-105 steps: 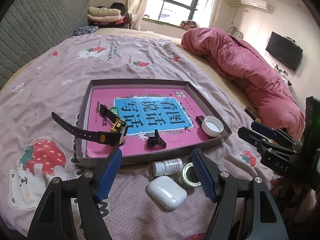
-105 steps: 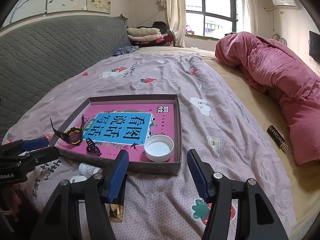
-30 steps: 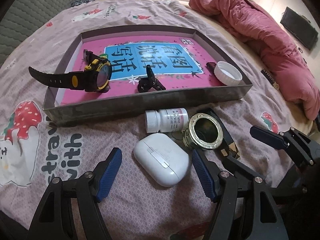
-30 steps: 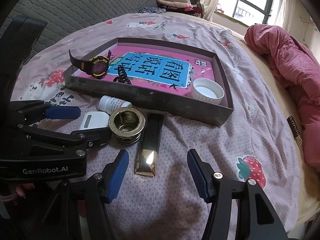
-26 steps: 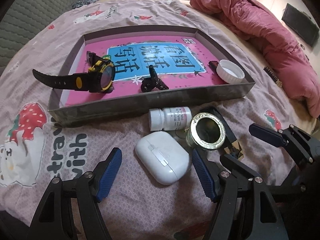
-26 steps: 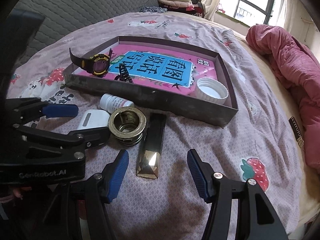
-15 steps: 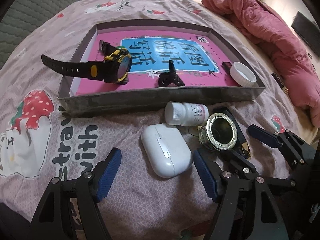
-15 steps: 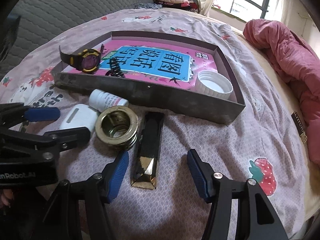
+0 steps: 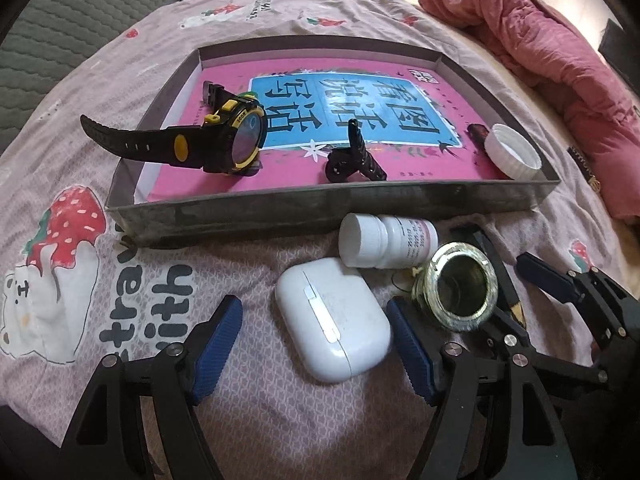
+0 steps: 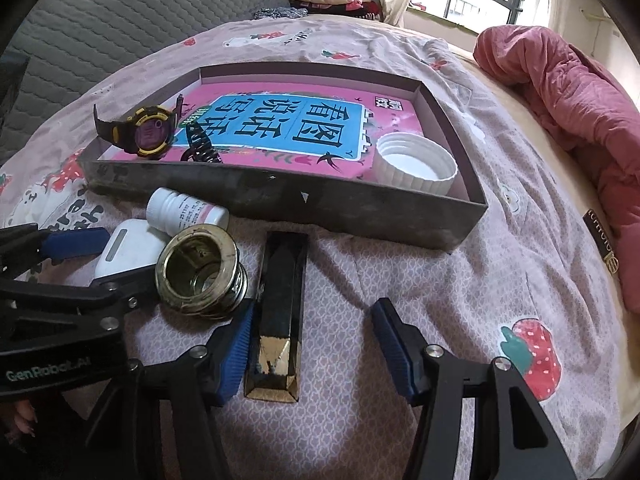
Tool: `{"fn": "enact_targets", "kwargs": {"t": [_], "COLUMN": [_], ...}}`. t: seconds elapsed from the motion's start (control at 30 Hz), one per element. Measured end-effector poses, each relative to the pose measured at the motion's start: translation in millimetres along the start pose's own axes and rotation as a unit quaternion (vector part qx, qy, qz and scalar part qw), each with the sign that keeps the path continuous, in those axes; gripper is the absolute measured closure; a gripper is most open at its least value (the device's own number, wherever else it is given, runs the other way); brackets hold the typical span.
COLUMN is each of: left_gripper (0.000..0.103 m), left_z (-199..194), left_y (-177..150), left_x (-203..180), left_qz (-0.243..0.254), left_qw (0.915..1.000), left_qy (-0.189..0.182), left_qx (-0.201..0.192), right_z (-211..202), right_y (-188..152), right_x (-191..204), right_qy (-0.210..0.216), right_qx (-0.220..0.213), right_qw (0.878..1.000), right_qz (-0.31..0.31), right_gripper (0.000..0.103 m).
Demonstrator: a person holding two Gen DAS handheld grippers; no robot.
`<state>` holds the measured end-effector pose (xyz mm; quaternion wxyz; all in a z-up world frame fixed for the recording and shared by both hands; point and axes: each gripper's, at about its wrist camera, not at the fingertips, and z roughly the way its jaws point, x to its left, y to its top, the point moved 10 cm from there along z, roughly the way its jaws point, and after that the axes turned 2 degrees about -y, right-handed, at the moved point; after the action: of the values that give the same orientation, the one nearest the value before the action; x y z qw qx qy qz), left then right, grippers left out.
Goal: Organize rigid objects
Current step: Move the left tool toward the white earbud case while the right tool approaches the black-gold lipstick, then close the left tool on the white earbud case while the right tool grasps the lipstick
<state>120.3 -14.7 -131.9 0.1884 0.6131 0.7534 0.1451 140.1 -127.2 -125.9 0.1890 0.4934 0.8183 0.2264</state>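
Four loose things lie on the bed just in front of the tray (image 9: 224,216), and we hold both grippers low over them with jaws spread and pinching nothing. Between the jaws of our left gripper (image 9: 316,344) sits the white earbud case (image 9: 332,318), a smooth rounded plastic shell, its long axis running slantwise away from us and nearer the right-hand jaw. Our right gripper (image 10: 312,344) straddles the black bar (image 10: 282,300), a glossy, hard-edged rectangular piece with a gold faceted end, its length pointing straight ahead toward the tray wall and hugging the left-hand jaw. Just beyond lie the white pill bottle (image 9: 386,242) on its side and the brass ring (image 10: 200,272), metallic and hollow. Each gripper looks placed for its own pick.
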Motion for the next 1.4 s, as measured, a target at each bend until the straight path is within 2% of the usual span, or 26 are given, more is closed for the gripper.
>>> {"fn": "enact_targets", "kwargs": {"t": [0.2, 0.47, 0.57, 0.6, 0.7, 1.13, 1.4], "left_gripper": [0.026, 0.028, 0.032, 0.034, 0.049, 0.049, 0.049], "left_z": [8.2, 8.1, 6.6, 6.3, 5.2, -1.5, -16.0], "left_y": [3.0, 3.3, 2.3, 2.8, 3.6, 5.0, -1.1], "left_x": [-0.4, 0.8, 1.5, 2.4, 2.6, 7.0, 3.7], "left_qz": [0.006, 0.001, -0.004, -0.004, -0.005, -0.030, -0.026], "left_qw": [0.9998, 0.9999, 1.0000, 1.0000, 1.0000, 0.9988, 0.9982], "left_qy": [0.020, 0.013, 0.009, 0.008, 0.004, -0.039, -0.055], "left_qx": [0.001, 0.002, 0.003, 0.003, 0.004, 0.005, 0.000], "right_z": [0.9, 0.0, -0.6, -0.8, -0.8, -3.9, -18.3], "right_y": [1.2, 2.6, 3.3, 3.9, 5.3, 8.9, 13.5], "right_x": [6.8, 17.4, 18.4, 17.7, 15.1, 8.2, 1.3], "right_qy": [-0.005, 0.009, 0.013, 0.015, 0.022, 0.047, 0.061], "right_qx": [-0.003, -0.003, -0.003, -0.003, -0.001, -0.001, -0.016], "right_qw": [1.000, 0.999, 0.999, 0.999, 0.999, 0.999, 0.998], "right_qz": [-0.026, -0.039, -0.038, -0.035, -0.023, 0.009, 0.026], "right_gripper": [0.055, 0.076, 0.079, 0.080, 0.080, 0.080, 0.080]}}
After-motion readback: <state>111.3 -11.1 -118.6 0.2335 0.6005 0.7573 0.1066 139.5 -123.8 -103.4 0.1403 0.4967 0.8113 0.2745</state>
